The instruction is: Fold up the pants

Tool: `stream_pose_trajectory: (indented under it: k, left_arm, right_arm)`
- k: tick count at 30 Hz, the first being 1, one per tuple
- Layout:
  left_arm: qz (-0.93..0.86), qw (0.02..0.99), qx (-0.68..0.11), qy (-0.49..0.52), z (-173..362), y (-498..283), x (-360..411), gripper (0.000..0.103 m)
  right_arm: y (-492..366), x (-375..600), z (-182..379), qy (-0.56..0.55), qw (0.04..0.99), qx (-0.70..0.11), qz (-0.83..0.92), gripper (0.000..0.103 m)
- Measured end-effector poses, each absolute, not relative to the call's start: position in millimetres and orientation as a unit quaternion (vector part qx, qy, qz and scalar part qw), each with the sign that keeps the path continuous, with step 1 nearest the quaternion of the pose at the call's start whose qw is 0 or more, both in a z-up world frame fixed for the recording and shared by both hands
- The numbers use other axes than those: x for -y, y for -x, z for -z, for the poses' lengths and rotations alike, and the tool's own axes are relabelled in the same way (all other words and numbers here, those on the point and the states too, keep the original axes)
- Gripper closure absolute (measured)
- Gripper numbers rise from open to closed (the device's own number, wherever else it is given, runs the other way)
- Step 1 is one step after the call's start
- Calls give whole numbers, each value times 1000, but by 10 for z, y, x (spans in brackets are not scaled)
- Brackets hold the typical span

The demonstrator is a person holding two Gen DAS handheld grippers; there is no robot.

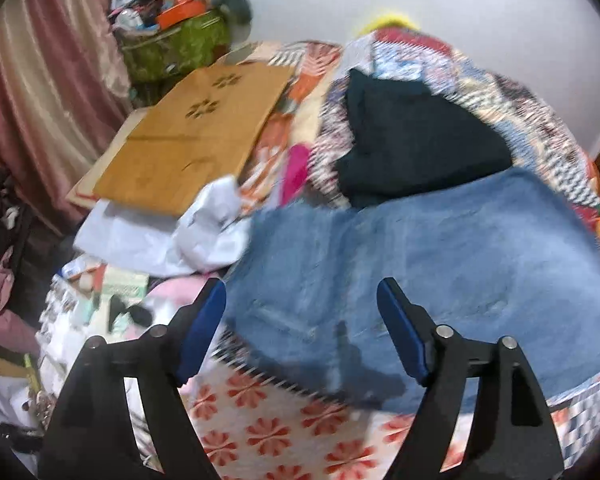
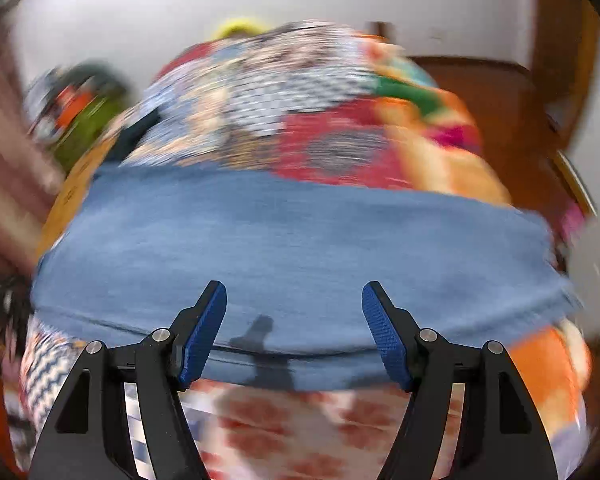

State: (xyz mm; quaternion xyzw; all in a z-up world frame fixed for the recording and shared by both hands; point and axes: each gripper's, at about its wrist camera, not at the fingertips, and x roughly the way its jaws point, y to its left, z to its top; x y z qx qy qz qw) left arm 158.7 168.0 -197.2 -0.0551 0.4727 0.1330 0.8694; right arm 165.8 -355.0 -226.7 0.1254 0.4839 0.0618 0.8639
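Note:
Blue denim pants point(image 1: 420, 256) lie spread flat across a patchwork bedspread point(image 1: 520, 120). My left gripper point(image 1: 302, 292) is open and empty, held above the near left part of the pants. In the right wrist view the pants point(image 2: 292, 248) fill the middle as a wide blue band. My right gripper point(image 2: 294, 296) is open and empty, held over the near edge of the pants. Both views are blurred by motion.
A dark folded garment point(image 1: 416, 144) lies beyond the pants. A brown cardboard sheet point(image 1: 192, 140) and white cloth point(image 1: 204, 228) lie to the left. A green bag point(image 1: 176, 44) of clutter stands by pink curtains point(image 1: 40, 92). A wooden door point(image 2: 500, 100) is at the right.

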Motion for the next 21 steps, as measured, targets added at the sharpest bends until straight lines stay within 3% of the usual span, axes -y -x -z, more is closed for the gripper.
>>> stream_pose_trajectory:
  k: [8, 16, 19, 21]
  left_arm:
    - [-57, 874, -480, 46, 1967, -2163, -945, 19]
    - [27, 848, -529, -11, 2348, -2415, -94, 18]
    - [2, 859, -511, -29, 2399, -2376, -4, 8]
    - [-1, 856, -516, -25, 2401, -2395, -28, 8]
  right_arm:
    - [-1437, 4741, 2408, -220, 855, -464, 73, 36]
    - [-1523, 5184, 2775, -292, 821, -483, 88, 37]
    - [-1610, 5194, 2934, -291, 814, -495, 91, 50]
    - [-1648, 5197, 2991, -276, 814, -501, 106, 72]
